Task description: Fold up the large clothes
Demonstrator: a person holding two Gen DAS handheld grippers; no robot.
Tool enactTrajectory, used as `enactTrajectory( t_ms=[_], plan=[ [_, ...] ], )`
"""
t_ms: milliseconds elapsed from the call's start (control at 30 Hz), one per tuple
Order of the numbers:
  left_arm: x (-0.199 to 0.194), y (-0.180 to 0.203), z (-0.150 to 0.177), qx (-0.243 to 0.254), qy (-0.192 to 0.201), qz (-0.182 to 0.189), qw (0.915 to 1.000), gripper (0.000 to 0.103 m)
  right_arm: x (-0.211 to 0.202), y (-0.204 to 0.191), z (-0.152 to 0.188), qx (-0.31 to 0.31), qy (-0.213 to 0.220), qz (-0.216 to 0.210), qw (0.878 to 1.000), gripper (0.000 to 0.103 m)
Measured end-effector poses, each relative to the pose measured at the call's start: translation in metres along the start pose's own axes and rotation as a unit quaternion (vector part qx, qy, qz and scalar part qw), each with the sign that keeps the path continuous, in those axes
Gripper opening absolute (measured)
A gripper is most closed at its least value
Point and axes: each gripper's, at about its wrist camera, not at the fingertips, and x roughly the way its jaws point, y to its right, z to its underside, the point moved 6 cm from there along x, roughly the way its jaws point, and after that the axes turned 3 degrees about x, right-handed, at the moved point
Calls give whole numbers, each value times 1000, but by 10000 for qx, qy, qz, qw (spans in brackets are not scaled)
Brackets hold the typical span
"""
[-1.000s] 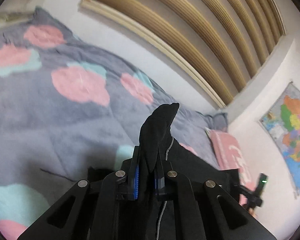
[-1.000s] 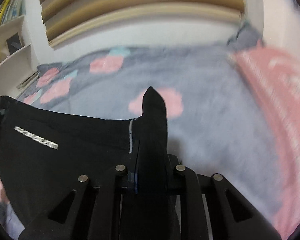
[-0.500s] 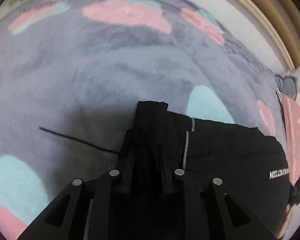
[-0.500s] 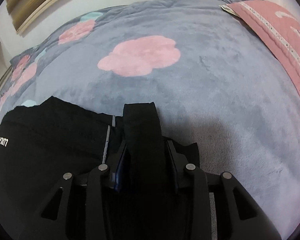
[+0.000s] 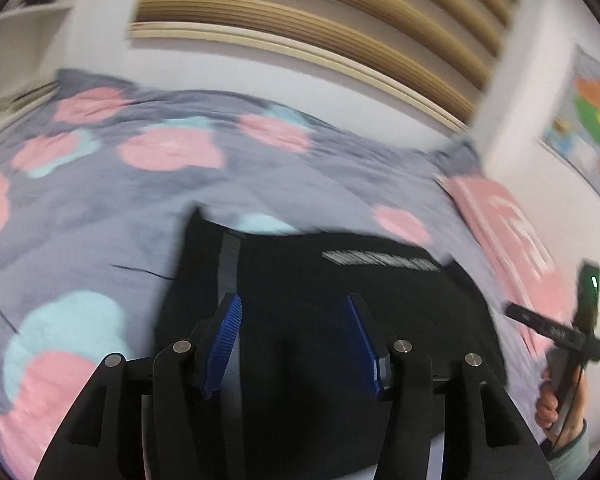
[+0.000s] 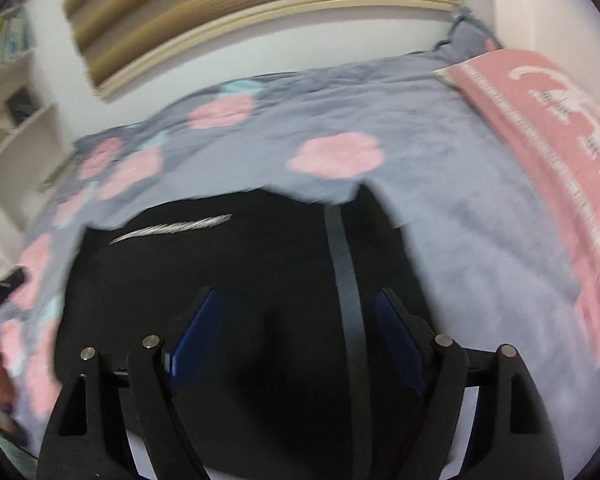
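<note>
A black garment (image 5: 332, 300) with a grey stripe and white lettering lies flat on the grey bed blanket (image 5: 100, 216). My left gripper (image 5: 294, 312) is open and empty just above the garment's near left part. In the right wrist view the same black garment (image 6: 240, 272) lies under my right gripper (image 6: 296, 308), which is open and empty above its near right part. The right gripper also shows at the far right of the left wrist view (image 5: 560, 328), held by a hand.
A pink pillow (image 6: 548, 152) lies at the right of the bed. A slatted headboard (image 5: 320, 20) and white wall stand behind. White shelves (image 6: 8, 120) stand at the left. A map (image 5: 592, 120) hangs on the right wall.
Both grippers have opened and let go of the black garment, which now lies flat on the blanket. Both have pulled back and tilted up from it.
</note>
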Motion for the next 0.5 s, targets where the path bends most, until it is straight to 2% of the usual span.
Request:
enactTrajectory(
  t_ms=[100,167,233,267,300,367,500],
  plan=[
    [11,37,27,123,-182,248,9995,55,0,-34,26,-356,-263,-10,9990,87],
    [29,47,43,49,-405,239,9989,55,14,-51,46,-555,-501,79,9972,88],
    [56,41,64,-62,-814,-80,9966,55,43,-60,69,-676,-940,213,9930,88],
    [72,35,74,-112,-1079,-265,9937,55,53,-60,77,-749,-982,339,9918,88],
    [91,27,84,-279,-1322,-283,9904,54,64,-60,83,-841,-1004,424,9905,90],
    [101,19,91,-556,-1344,-159,9892,54,77,-58,89,-869,-1072,490,9892,91],
    [86,23,78,-462,-1294,-140,9904,55,70,-61,84,-873,-1150,525,9881,91]
  ],
)
